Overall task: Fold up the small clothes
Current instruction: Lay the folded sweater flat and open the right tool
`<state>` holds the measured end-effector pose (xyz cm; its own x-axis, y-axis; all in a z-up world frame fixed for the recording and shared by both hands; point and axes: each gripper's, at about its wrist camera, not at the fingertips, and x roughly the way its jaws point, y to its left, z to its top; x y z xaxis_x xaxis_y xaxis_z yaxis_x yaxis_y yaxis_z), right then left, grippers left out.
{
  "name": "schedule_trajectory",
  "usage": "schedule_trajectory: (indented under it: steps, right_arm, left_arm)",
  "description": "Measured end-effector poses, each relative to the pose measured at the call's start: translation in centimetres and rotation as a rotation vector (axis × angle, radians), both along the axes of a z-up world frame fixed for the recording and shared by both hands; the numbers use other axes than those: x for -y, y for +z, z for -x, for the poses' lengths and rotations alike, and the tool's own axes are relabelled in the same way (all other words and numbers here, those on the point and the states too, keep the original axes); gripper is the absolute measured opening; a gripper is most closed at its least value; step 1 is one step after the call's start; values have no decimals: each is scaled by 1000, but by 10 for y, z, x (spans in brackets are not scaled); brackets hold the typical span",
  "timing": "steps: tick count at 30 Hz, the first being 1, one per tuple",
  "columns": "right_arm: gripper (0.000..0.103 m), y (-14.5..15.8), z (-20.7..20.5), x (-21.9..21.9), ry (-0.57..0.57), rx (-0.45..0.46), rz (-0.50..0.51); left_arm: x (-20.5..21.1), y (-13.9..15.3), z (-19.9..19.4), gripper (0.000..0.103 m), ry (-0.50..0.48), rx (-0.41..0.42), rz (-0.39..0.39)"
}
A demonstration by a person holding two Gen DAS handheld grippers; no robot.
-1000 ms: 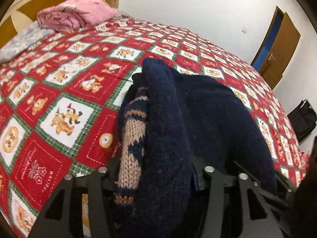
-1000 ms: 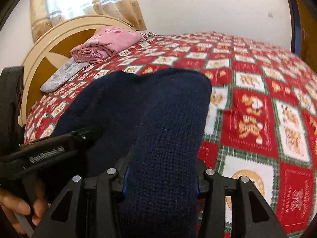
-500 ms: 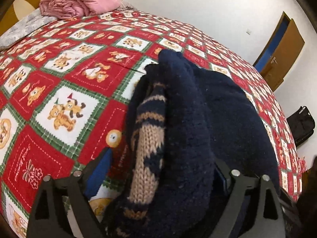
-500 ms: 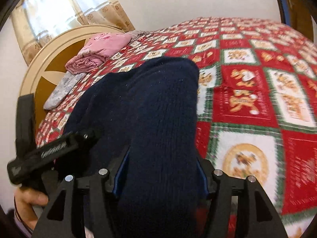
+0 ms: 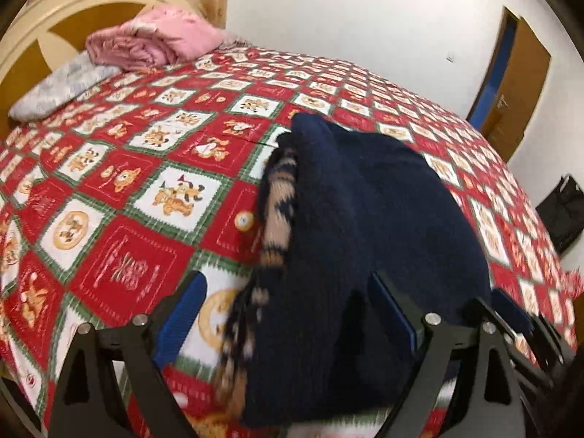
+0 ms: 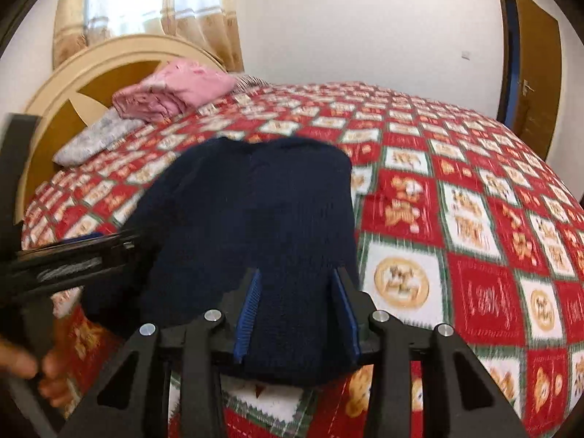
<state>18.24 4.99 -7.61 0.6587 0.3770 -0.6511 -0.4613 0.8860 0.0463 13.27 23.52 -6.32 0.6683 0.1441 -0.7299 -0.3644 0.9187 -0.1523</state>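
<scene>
Folded navy knitted sweater with tan patterned inner layer [image 5: 365, 219] lies on bed with red-green-white teddy-print quilt [image 5: 120, 189], near quilt's front edge. Left gripper [image 5: 288, 306]: jaws wide apart, sweater's near end between them, left pad clear of knit, nothing gripped. Right gripper [image 6: 297, 303]: jaws have just been closing, narrower gap, sweater edge between blue pads; cannot tell if pads press it. Pink folded blanket [image 6: 171, 91] and grey pillow [image 6: 95, 138] by cream headboard [image 6: 91, 73], well apart.
</scene>
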Motion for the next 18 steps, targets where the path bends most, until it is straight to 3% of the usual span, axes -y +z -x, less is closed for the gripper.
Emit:
schedule_trajectory:
  steps: [4,8,14,18]
  right_arm:
    - [42,-9,3,-3,1,2,59]
    - [42,-15,-1,-5,3,-2,93]
    - [46,-10,4,-1,-11,-45,89]
    - [55,-3,32,17,-53,-65,19]
  left_arm:
    - [2,-25,0,93,-3,-64,27]
    - [-5,-34,-2,99,18,-64,84]
    - [0,-28,3,103,6,-100,33]
    - [10,-23,27,102,-8,-103,-33]
